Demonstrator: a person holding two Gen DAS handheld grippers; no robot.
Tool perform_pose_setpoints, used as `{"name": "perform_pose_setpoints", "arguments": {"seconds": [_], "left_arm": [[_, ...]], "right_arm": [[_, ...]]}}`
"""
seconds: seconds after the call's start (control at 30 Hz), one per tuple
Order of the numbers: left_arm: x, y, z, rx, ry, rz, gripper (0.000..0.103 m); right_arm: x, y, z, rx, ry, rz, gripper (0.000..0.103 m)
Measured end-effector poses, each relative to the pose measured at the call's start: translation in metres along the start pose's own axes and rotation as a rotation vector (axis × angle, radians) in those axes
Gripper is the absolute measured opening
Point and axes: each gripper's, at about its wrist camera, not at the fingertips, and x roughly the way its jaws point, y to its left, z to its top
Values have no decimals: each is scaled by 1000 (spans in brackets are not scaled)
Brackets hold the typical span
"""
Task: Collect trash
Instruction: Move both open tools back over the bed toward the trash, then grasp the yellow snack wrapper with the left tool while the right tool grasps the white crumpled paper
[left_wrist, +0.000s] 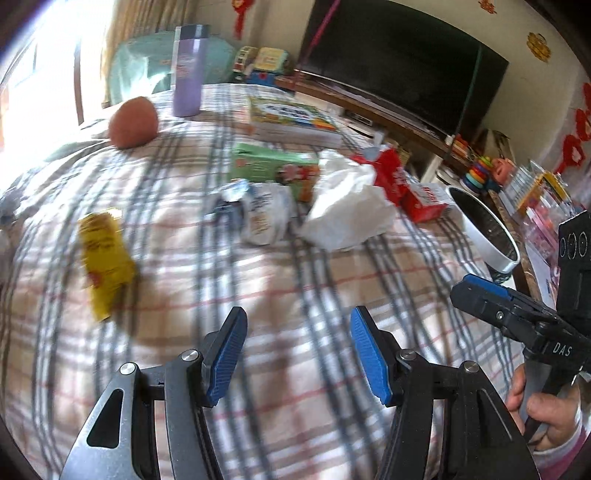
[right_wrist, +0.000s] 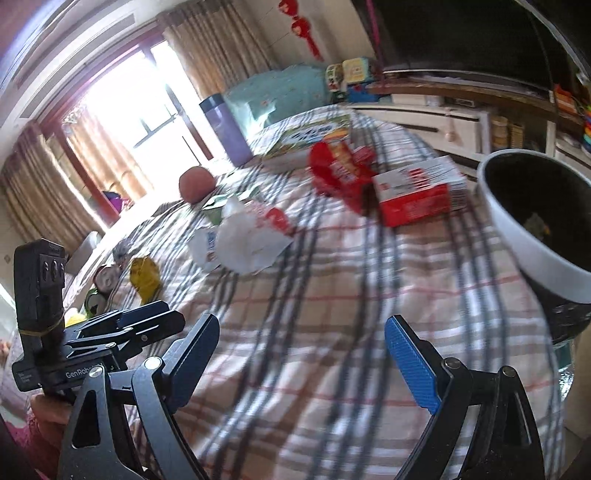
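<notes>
Trash lies on a plaid cloth: a yellow wrapper (left_wrist: 105, 264) at the left, a crumpled white packet (left_wrist: 264, 216), white tissue paper (left_wrist: 345, 206), a green carton (left_wrist: 273, 166), a red wrapper (left_wrist: 386, 171) and a red-and-white box (left_wrist: 424, 201). A white bin with a dark inside (left_wrist: 487, 229) stands at the right edge; it is close in the right wrist view (right_wrist: 535, 229). My left gripper (left_wrist: 297, 354) is open and empty above the cloth. My right gripper (right_wrist: 301, 362) is open and empty, left of the bin.
A purple bottle (left_wrist: 188, 70), a brown round fruit (left_wrist: 133, 122) and a picture book (left_wrist: 291, 118) sit at the far side. A TV (left_wrist: 402, 55) on a low cabinet and toy shelves lie beyond the right edge.
</notes>
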Motion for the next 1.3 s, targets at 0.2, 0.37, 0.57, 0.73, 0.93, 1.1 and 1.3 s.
{"name": "perform_pose_setpoints", "arguments": {"seconds": [0.2,0.37,0.57,0.73,0.93,1.1,1.3], "left_arm": [[-14,27,-9,-56,-4,36,58],[-29,52,-10,-123,-27,68,58],[-40,80,-5,-193,-62,113,58],[-32,97,3,-250,-60,111,60],[-17,113,15,-275,-61,121,60],[2,121,22,-273,-58,108,58],[20,124,26,-254,-35,86,40]], "right_arm": [[15,25,0,-37,17,37,92],[30,52,1,-95,32,67,92],[55,77,6,-140,57,102,79],[69,90,15,-156,61,126,70],[89,101,30,-179,47,125,70],[109,106,38,-200,50,93,70],[136,100,41,-170,113,59,37]]}}
